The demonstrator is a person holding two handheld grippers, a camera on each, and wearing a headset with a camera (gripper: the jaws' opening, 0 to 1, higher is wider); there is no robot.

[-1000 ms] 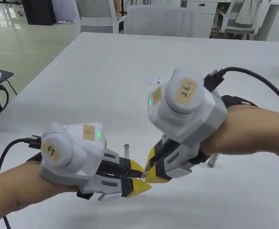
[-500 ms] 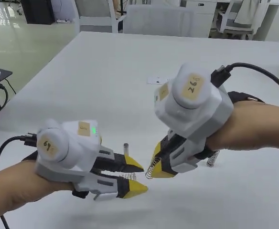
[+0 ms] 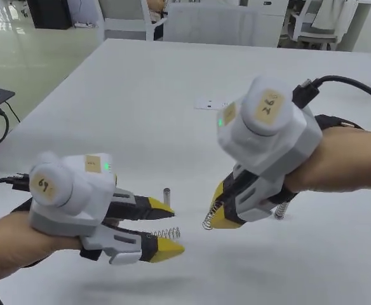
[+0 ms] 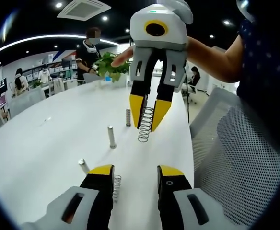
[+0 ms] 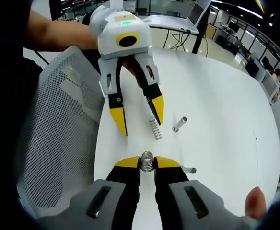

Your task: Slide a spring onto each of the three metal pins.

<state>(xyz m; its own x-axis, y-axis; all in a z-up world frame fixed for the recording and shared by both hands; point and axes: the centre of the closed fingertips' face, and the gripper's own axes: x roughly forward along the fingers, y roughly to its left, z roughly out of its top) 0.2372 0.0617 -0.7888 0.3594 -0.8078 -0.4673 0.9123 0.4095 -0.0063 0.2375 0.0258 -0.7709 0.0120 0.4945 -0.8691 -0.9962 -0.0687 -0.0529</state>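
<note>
Right claw (image 5: 148, 164) pinched shut on one spring (image 5: 148, 160), likely light and easily buckled, best nipped near its end; left claw (image 4: 136, 171) gapes wide, clamping nothing.

left gripper view facing right claw (image 4: 145, 127), right gripper view facing left claw (image 5: 141, 128), head view close above

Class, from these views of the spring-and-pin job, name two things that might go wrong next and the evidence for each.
1. The right gripper pinches its spring with part sticking out past the tips. Pressed off-axis onto a bare pin, it may bend or flick free.
2. A second spring sits ungripped between the open jaws of the left gripper. A nudge might roll it away or knock the near pin.
</note>
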